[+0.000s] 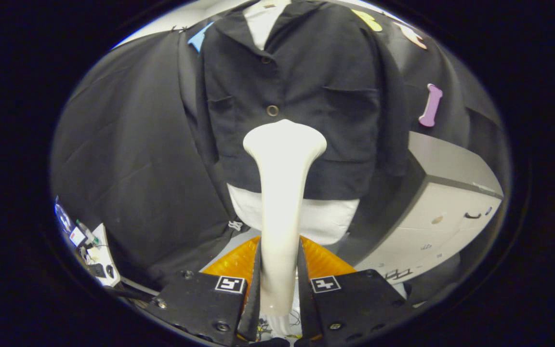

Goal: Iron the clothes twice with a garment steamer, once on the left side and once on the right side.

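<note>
The gripper (pixel 280 289) is sitting nearest the camera, and its two fingers (pixel 254 294) are pressing from either side on the handle of the cream-white plastic garment steamer (pixel 282 202); the fingers are closed on it, with no gap showing at the contact lines. The steamer is rising straight ahead from between the fingers and widening into a flat head, which is pointing at the garment beyond.

Just behind the fingers, an orange ribbed surface (pixel 323 260) is showing on both sides of the handle; what it belongs to cannot be told.

Beyond the steamer, the black buttoned jacket with chest pockets (pixel 306 86) is hanging on a white dressmaker's torso form (pixel 325 219), whose pale lower body is showing below the hem. The steamer head is overlapping the jacket's middle, just under the centre button; whether it is touching the cloth cannot be told. To one side, a pale grey cabinet (pixel 451 193) is standing near the form.

Judgement: the head is sitting on the centre line, so neither the left nor the right pass appears to be under way.

Risks from here:
- The handle is tapering and smooth; a slack grip could let it twist or slide between the fingers during a stroke.
- Running over the button or pocket flaps could snag the head and drag the jacket askew.
- Pushing too hard could rock the form.
</note>
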Demonstrator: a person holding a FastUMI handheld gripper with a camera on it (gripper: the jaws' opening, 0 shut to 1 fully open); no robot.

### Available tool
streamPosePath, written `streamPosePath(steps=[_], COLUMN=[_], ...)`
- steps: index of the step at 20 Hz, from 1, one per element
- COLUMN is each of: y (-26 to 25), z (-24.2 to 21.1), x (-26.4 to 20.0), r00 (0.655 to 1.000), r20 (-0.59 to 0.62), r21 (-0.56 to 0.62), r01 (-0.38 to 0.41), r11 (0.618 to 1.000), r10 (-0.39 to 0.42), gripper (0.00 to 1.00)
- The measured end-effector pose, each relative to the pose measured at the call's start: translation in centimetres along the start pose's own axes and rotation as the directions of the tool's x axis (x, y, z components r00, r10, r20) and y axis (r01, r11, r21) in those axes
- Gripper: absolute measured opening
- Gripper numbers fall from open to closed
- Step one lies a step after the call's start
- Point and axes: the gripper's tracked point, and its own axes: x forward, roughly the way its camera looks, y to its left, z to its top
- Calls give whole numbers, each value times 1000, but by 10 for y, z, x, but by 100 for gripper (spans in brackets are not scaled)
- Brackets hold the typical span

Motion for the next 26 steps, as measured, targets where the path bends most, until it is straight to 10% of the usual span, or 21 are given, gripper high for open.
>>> streamPosePath(steps=[26], y=[-331], z=[-151], x=[-244], r00=[976], r20=[26], r21=[262], r01=[203], r11=[944], r10=[-217], gripper=[36])
